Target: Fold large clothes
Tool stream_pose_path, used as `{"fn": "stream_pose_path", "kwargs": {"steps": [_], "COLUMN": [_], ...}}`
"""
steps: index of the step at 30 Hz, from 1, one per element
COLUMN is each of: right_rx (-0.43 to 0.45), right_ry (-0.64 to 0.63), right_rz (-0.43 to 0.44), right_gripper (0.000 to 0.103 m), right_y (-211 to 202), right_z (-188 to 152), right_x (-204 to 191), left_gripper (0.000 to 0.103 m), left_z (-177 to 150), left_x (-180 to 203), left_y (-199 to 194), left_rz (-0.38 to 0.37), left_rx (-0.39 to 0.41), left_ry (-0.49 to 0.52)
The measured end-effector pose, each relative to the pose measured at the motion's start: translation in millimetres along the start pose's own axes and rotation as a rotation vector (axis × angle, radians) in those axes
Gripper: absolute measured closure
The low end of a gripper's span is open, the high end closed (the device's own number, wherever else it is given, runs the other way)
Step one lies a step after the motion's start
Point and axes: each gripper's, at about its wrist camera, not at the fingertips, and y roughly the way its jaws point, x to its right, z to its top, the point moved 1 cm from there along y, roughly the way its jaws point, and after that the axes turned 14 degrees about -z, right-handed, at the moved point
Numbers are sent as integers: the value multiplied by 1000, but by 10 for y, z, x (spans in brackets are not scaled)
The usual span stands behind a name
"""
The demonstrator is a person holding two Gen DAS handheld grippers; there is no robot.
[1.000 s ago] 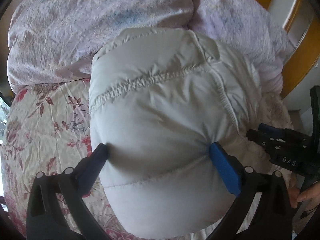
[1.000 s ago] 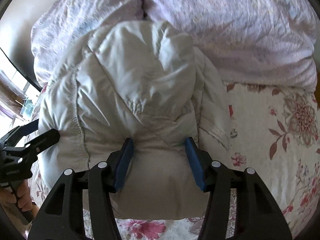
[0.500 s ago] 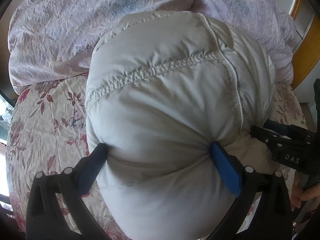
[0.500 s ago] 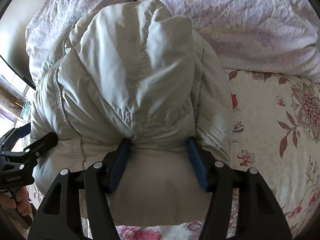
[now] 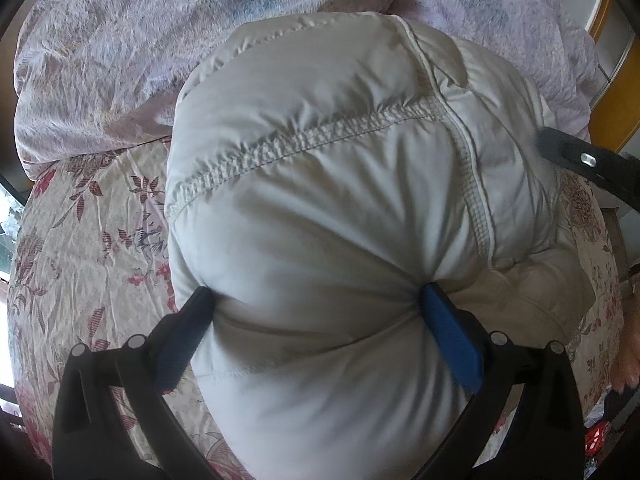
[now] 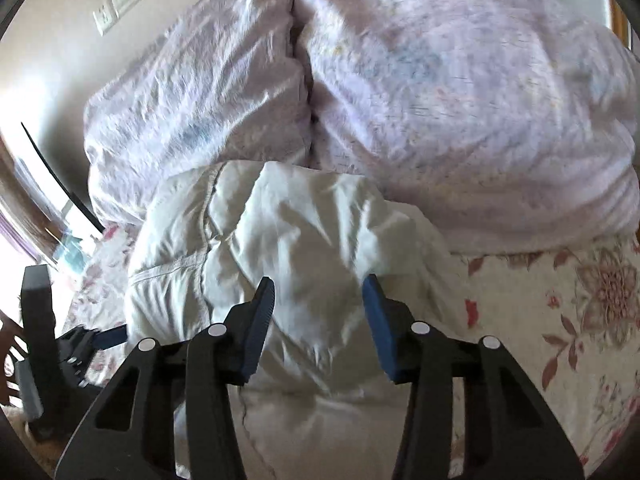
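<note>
On the flowered bed sheet (image 5: 92,216), before the lilac duvet (image 5: 168,52), the grey puffy jacket (image 5: 320,200) is bunched and clamped by the left tongs (image 5: 316,304). In the right view, the jacket (image 6: 288,240) is seen between the right tongs (image 6: 320,296), which have just been closing; the blur leaves contact unclear.

The right gripper (image 6: 319,300) hangs over a pale grey padded jacket (image 6: 288,240) bunched on a floral bedsheet (image 6: 560,320); its jaws have just been closing, the jacket's fabric between the blue pads (image 6: 378,320) (contact is blurred). Behind lies a lilac quilt (image 6: 440,100). The left gripper (image 6: 92,338) meets the jacket's left edge.
</note>
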Motion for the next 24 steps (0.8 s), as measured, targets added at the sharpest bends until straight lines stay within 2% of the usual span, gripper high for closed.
{"fn": "stream_pose_path", "kwargs": {"steps": [7, 12, 15, 17, 19, 23, 24], "right_rx": [-170, -210, -198, -172, -144, -84, -76], "right_ry": [7, 19, 18, 18, 7, 7, 13], "right_rz": [-99, -115, -113, -112, -159, -181, -183], "right_gripper": [59, 59, 57, 51, 23, 19, 15], "right_y": [600, 747, 643, 426, 258, -121, -184], "right_z": [19, -37, -19, -77, -106, -222, -258], "right_x": [33, 24, 12, 13, 30, 144, 164], "left_gripper": [2, 2, 2, 2, 2, 2, 2], "left_z": [-13, -12, -21, -39, -70, -163, -189], "left_x": [60, 108, 100, 72, 54, 95, 116], "left_y": [-6, -21, -78, -139, -228, -411, -451], "left_rz": [5, 17, 7, -8, -20, -26, -24], "left_rx": [8, 9, 14, 22, 36, 72, 79], "left_ry": [18, 41, 28, 9, -7, -4, 1]}}
